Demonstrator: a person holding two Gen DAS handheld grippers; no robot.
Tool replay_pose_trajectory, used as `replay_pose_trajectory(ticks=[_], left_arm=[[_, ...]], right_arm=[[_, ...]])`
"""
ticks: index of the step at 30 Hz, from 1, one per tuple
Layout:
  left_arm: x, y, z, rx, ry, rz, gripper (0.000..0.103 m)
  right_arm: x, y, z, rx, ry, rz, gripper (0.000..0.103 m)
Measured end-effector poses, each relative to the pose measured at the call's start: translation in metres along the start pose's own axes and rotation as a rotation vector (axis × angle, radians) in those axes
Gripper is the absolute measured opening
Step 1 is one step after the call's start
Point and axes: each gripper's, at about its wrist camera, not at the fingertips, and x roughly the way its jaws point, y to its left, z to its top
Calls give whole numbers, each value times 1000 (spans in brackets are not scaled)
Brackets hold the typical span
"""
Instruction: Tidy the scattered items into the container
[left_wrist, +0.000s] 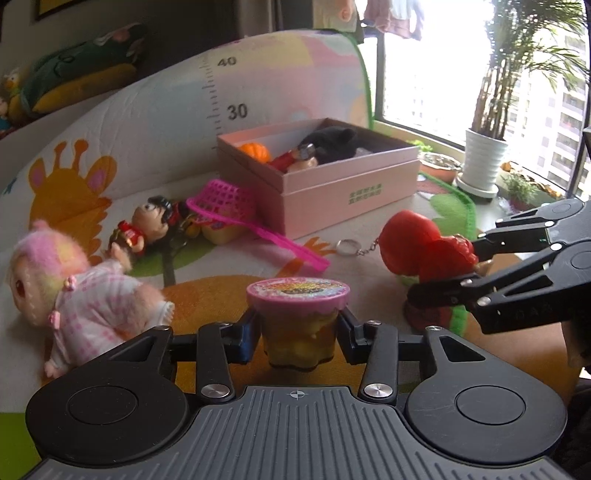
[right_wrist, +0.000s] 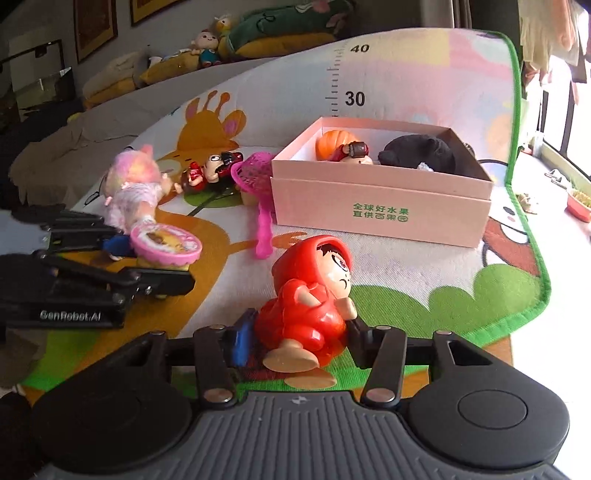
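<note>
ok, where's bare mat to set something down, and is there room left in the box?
Bare mat lies between the red hooded figurine and the pink cardboard box, running right to the mat's green edge. Crowded left of the box: pink mesh scoop, black-haired doll, pink plush doll. In the box, only the white floor at the back-left corner shows bare.

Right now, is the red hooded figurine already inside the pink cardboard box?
No, the red hooded figurine sits between the right gripper jaws, outside the pink cardboard box.
</note>
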Motion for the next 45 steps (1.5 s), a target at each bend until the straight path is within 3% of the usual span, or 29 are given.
replay_pose_trajectory(ticks=[10,17,20,24,25,26,27,29,33,36,41,45], left_arm=[[0,-13,3,36,0,-9,47],[-6,-15,24,64,-54,-17,47],[-3,-18,56,125,-130,-17,47],[30,-8,129,180,-231,0,49],[43,-2,147,164,-236,-16,57],[57,6,162,139,-237,-35,65],[68,13,174,111,-237,-46,76],[82,27,189,59,-236,-51,77],[79,53,178,50,-274,8,91],[71,71,153,71,-268,67,93],[69,85,108,45,-137,-7,93],[53,90,82,6,-129,-33,94]], right_arm=[[-16,-18,-5,59,-23,-33,50],[-19,-24,8,76,-49,-25,50],[-18,-28,35,39,-113,-49,50],[7,-40,98,-28,-207,-131,50],[16,-44,114,-50,-224,-149,50],[27,-47,127,-77,-224,-162,58],[36,-51,136,-92,-219,-177,76],[48,-55,144,-101,-218,-205,81],[54,-59,135,-115,-213,-211,81],[56,-59,128,-103,-198,-199,81],[58,-44,134,-135,-204,-151,81],[57,-20,144,-177,-209,-65,76]])
